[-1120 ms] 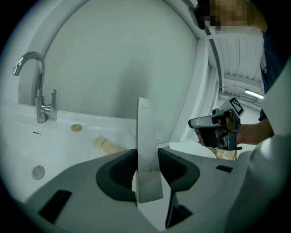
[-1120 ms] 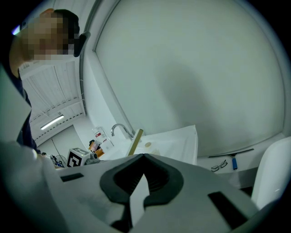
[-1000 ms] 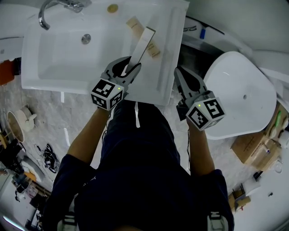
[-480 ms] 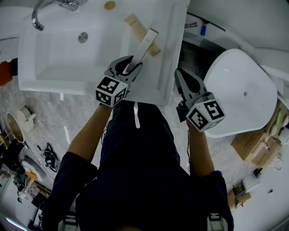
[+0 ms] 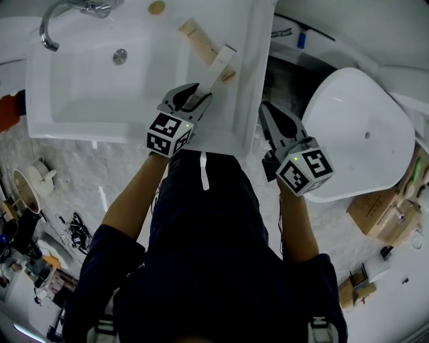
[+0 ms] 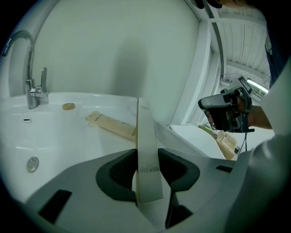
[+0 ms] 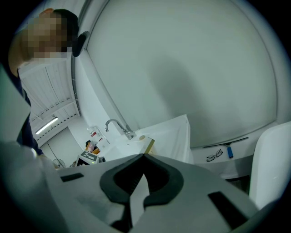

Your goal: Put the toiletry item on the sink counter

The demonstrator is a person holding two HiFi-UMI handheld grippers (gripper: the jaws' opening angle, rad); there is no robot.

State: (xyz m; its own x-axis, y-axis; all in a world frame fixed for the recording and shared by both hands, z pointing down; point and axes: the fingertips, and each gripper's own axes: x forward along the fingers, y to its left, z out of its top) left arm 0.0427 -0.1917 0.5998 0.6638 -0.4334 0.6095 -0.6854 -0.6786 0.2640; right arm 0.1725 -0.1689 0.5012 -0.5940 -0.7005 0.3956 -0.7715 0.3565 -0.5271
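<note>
The left gripper is closed on a long flat white toiletry packet, with the jaws pressing its two broad faces near the lower end. In the left gripper view the packet stands almost upright between the jaws, and small dark print shows on its near part. From the head view it leans away from the person, over the flat right counter of the white rectangular ceramic sink. Its far end is over a beige oblong packet that lies flat on this same counter. I cannot tell if the two packets touch.

The white packet is held in the air by the gripper and does not lie on the counter.

A small round beige piece lies on the back edge of the sink, near the curved chrome faucet. The round metal drain is in the basin, to the left of both packets.

The right gripper has its jaws together and nothing is between them. It hangs just beside the right edge of the sink, between the sink and a white rounded toilet lid, well apart from the white packet. In the right gripper view a pair of glasses and a small blue object lie on a ledge by the wall
</note>
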